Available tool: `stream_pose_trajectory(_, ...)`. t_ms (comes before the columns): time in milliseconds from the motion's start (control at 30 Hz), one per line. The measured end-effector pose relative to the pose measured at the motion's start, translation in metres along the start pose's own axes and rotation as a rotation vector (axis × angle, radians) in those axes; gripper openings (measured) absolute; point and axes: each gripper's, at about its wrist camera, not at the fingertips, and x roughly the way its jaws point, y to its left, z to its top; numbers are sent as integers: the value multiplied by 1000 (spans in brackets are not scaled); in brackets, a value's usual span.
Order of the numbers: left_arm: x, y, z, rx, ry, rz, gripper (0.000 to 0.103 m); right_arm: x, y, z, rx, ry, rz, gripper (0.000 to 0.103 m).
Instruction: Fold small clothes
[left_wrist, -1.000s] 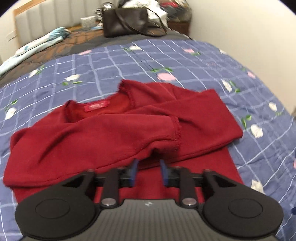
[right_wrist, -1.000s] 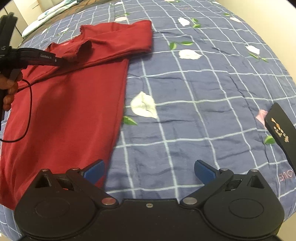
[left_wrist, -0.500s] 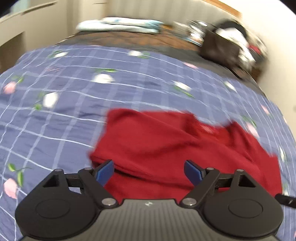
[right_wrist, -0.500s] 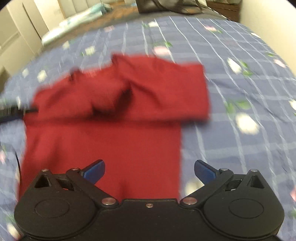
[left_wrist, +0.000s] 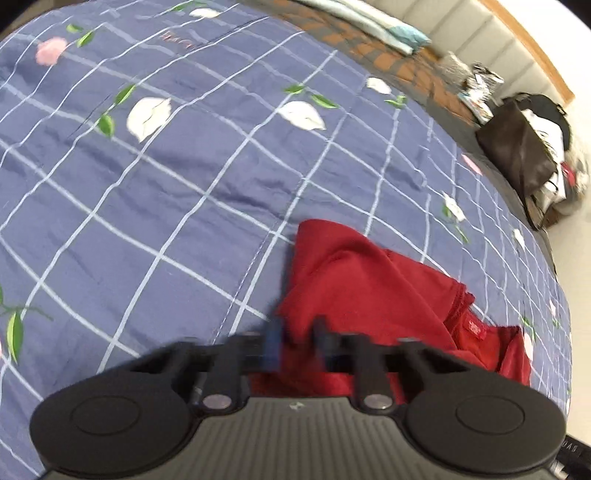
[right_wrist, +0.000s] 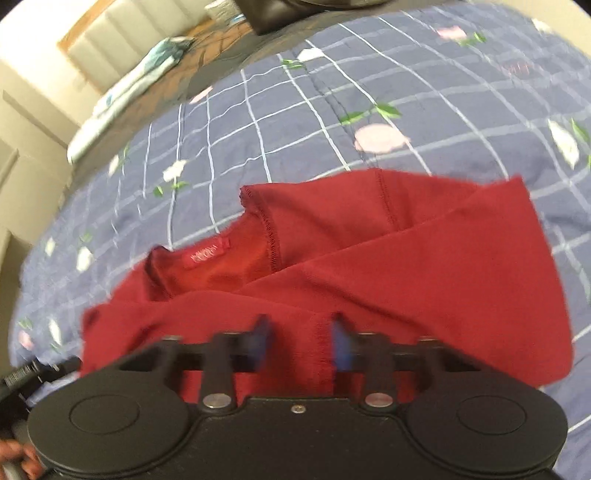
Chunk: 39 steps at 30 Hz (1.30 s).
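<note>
Both grippers, spread wide half a second ago, have just been closing on the red sweater (right_wrist: 369, 258) spread on the blue checked bed (left_wrist: 184, 184): the left gripper (left_wrist: 297, 339) pinches its near corner, the right gripper (right_wrist: 299, 339) clamps a fold straight ahead.

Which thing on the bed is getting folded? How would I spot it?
Look at the big blue checked bedspread with white and pink flowers. Lying on it is a dark red top, its sleeves folded across its body, with a small red label inside the neck. It is the only red, plain-coloured cloth on the spread.
</note>
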Motion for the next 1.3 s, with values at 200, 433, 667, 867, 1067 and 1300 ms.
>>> stream_pose_trajectory(200,-42,-9,-29,105,-209,8,6,-24,28,-17,-336,-141,-62,4)
stream_pose_trajectory(433,-23,15,-23,37,-51,8,32,-16,46,-42,-544,-171,-181,4)
stream_pose_trajectory(667,-1,21,25,-28,11,-90,67,-7,33,-53,-456,-117,-223,28)
stream_pose_trajectory(867,49,23,49,-103,156,-86,31,-39,12,-79,-327,-147,-231,68)
stream_pose_trajectory(1067,11,-13,41,181,-62,-130,7,-74,-24,-145,-263,-37,-272,72)
stream_pose_trajectory(1300,6,-29,7,294,-33,77,66,-91,-49,-209,-206,98,-316,72)
